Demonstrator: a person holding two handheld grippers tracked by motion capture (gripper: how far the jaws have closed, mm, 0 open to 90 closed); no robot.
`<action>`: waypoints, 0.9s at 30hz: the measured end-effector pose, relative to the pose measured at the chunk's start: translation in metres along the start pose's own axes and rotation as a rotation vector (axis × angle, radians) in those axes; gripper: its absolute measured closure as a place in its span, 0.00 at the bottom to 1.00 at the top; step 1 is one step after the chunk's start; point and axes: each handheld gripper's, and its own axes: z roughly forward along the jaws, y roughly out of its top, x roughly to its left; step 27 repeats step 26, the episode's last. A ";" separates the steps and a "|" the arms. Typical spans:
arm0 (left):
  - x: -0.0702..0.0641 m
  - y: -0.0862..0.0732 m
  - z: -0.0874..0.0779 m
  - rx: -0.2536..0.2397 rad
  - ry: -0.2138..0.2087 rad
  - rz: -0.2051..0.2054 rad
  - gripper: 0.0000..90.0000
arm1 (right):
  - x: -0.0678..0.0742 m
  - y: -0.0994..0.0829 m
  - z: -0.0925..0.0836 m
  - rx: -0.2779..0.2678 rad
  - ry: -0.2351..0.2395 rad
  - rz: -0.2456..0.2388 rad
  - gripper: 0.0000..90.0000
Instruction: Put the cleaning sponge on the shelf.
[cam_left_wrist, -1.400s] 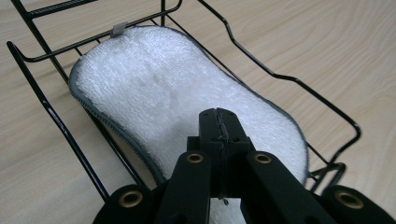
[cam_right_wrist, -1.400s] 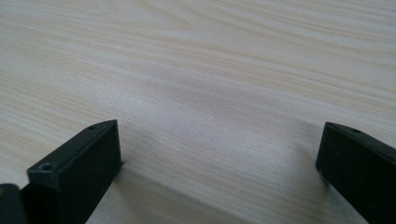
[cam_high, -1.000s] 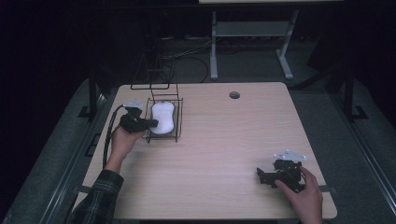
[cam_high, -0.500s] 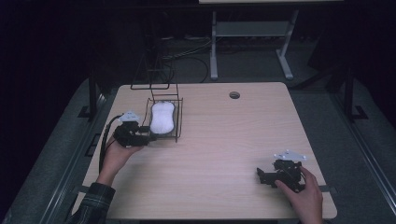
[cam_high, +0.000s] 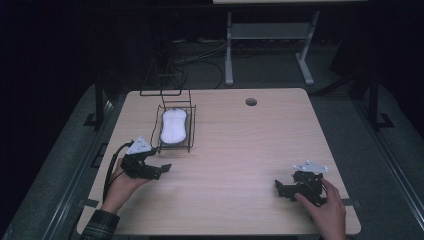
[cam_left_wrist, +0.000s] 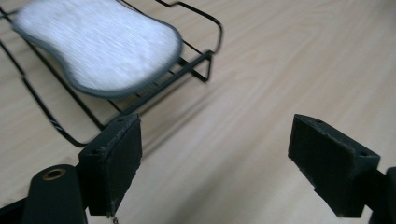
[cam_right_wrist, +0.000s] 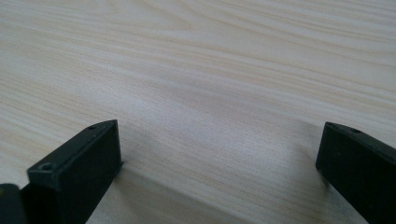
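A white sponge with a grey rim (cam_high: 174, 125) (cam_left_wrist: 100, 44) lies in a black wire rack (cam_high: 188, 131) (cam_left_wrist: 205, 58) on the left half of the wooden table (cam_high: 240, 150). My left gripper (cam_high: 162, 169) (cam_left_wrist: 217, 163) is near the table's left front, a short way in front of the rack. Its jaws have just been opening and stand wide apart with nothing between them. My right gripper (cam_high: 278, 187) (cam_right_wrist: 219, 168) rests low over the table at the right front, open, with bare wood between its jaws.
A round cable hole (cam_high: 251, 102) sits near the table's far edge. A black wire frame (cam_high: 165, 80) rises behind the rack. A white table leg stand (cam_high: 265, 35) is on the dark floor beyond.
My left gripper has let go at the rack and drawn back toward the table's front left, its jaws now apart. The sponge stays in the rack. The right gripper has not moved.
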 end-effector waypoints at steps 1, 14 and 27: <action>-0.002 -0.003 0.000 0.004 0.008 0.000 0.15 | 0.000 0.000 0.000 0.000 0.000 0.000 0.00; -0.025 -0.036 0.004 0.081 0.042 0.054 0.14 | 0.000 0.000 0.000 0.000 0.000 0.000 0.00; -0.027 -0.057 0.010 0.103 0.013 0.044 0.14 | 0.000 0.000 0.000 -0.001 0.000 0.002 0.00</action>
